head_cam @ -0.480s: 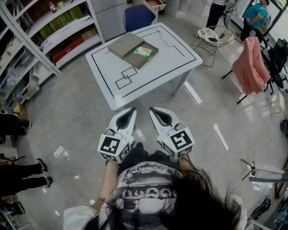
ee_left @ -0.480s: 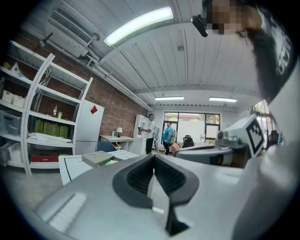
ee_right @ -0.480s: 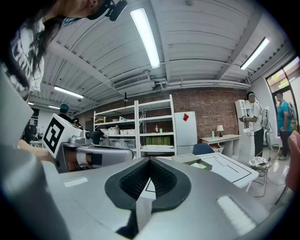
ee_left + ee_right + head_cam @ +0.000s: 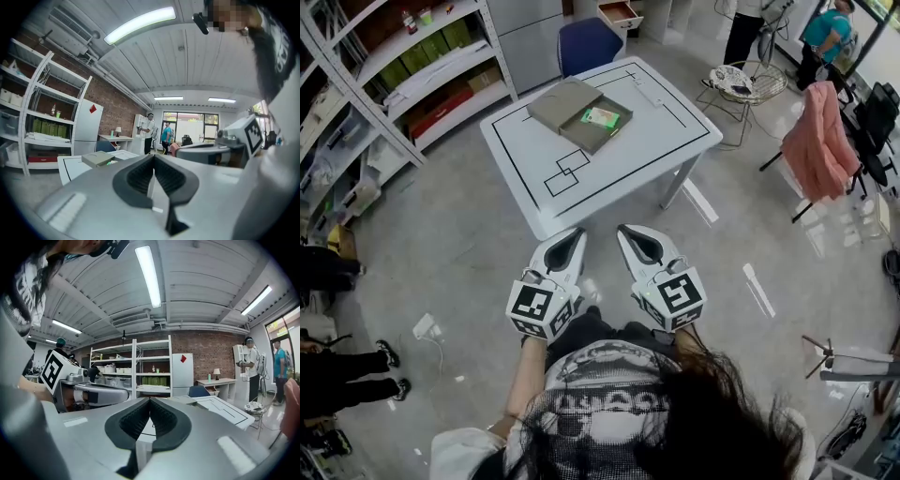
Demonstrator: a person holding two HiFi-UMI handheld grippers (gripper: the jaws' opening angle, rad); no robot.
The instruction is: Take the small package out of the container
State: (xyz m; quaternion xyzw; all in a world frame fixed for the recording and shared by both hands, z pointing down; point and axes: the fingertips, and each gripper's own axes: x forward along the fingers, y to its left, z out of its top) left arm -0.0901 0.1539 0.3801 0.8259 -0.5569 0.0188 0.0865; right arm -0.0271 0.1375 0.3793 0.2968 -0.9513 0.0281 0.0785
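An open grey-brown box [image 4: 598,128] lies on the white table [image 4: 609,169], its lid [image 4: 562,101] beside it on the left. Inside the box rests a small green package [image 4: 600,117]. My left gripper [image 4: 576,231] and right gripper [image 4: 625,230] are held side by side near my body, short of the table's near edge, both shut and empty. From the left gripper view the box [image 4: 98,159] shows far ahead over the shut jaws. In the right gripper view the table [image 4: 220,408] lies ahead to the right.
Metal shelving [image 4: 394,66] lines the left wall. A blue chair [image 4: 589,42] stands behind the table. A pink cloth [image 4: 820,136] hangs on a stand at the right, with a round stool [image 4: 745,80] near it. People stand at the far right and left edge.
The view has shifted slightly; both grippers sit a little nearer the table edge. Jaws remain shut.
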